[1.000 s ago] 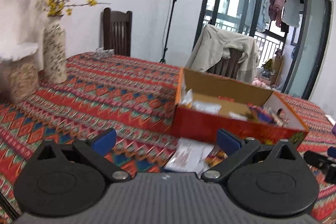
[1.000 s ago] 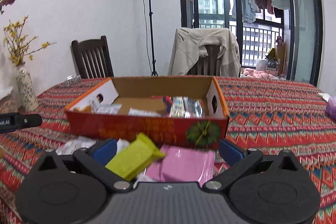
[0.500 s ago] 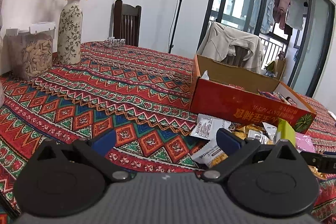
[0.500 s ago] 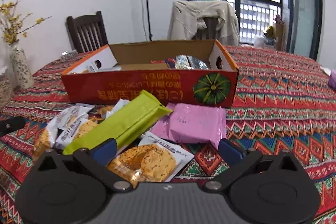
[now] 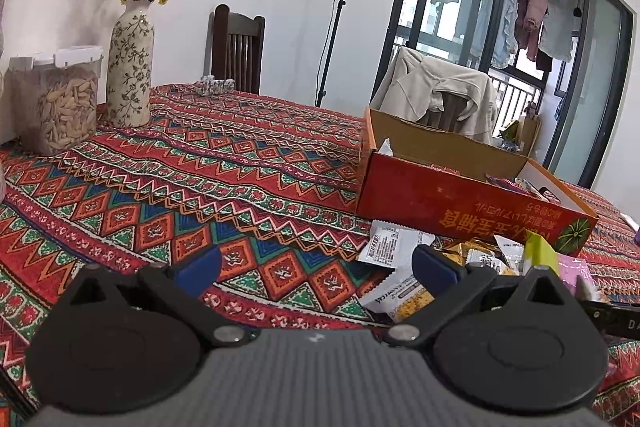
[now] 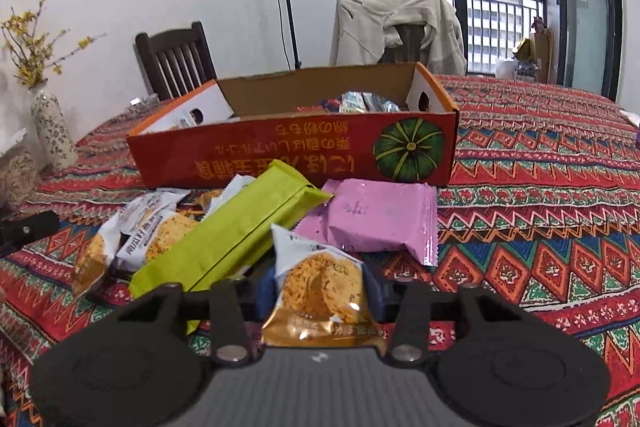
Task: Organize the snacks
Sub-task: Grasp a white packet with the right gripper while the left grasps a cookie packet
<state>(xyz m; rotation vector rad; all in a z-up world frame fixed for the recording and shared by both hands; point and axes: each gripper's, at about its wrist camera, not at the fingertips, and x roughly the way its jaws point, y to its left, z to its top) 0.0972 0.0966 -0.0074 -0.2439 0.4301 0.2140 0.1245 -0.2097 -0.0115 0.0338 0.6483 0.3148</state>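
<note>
The right gripper [image 6: 320, 293] came down over the snack pile. Its jaws were wide and are now closing on a cracker pack [image 6: 318, 291]. The left gripper [image 5: 316, 263] sank closer to the tablecloth [image 5: 240, 179].

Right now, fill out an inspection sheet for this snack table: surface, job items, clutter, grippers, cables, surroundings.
Surface: table under a patterned red cloth.
Job's things: open orange box already holding a few snacks; in front of it a loose pile with a green bar, a pink packet and several biscuit packets.
Clutter: flowered vase and a clear jar of seeds at the far left.
Grippers: left gripper open, nothing between its fingers; right gripper closing on a biscuit packet.
Cables: nothing seen.
Surroundings: two chairs, one draped with a beige jacket; light stand; glass doors with hanging laundry.
</note>
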